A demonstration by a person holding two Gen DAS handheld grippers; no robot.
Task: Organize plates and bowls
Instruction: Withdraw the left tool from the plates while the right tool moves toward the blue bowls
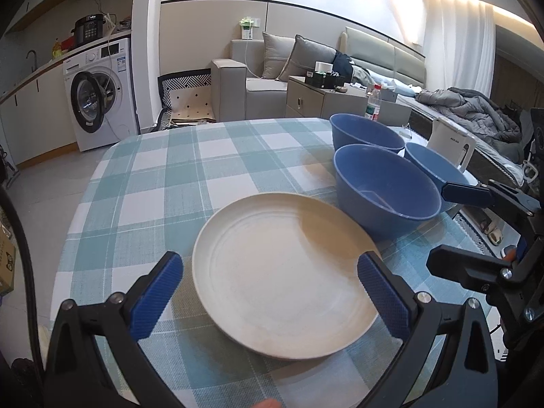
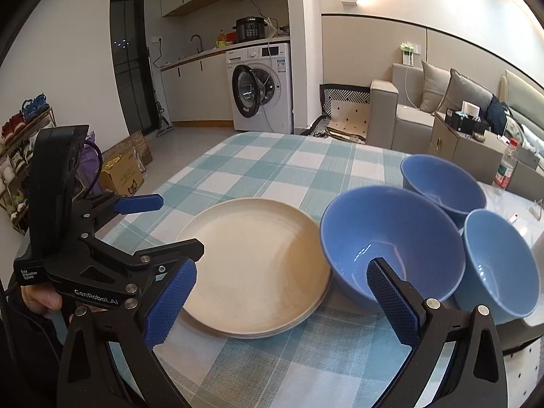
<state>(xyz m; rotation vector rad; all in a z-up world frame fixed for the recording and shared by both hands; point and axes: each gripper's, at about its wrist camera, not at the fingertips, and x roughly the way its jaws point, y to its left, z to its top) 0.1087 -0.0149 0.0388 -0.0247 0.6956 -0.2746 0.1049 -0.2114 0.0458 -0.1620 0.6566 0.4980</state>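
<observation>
A stack of cream plates (image 1: 285,275) (image 2: 255,272) lies on the checked tablecloth. Three blue bowls stand to its right: a near one (image 1: 384,187) (image 2: 391,241), a far one (image 1: 365,132) (image 2: 442,183) and a right one (image 1: 431,166) (image 2: 499,265). My left gripper (image 1: 272,292) is open, its fingers either side of the plates' near part, holding nothing. My right gripper (image 2: 282,299) is open and empty, hovering over the gap between plates and near bowl. Each gripper shows in the other's view: the right one (image 1: 476,224) and the left one (image 2: 153,224).
The checked table (image 1: 163,176) (image 2: 272,159) has its left and far parts bare. A white kettle (image 1: 452,149) and a water bottle (image 1: 373,102) (image 2: 506,166) stand beyond the bowls. A washing machine, sofa and cabinet are behind the table.
</observation>
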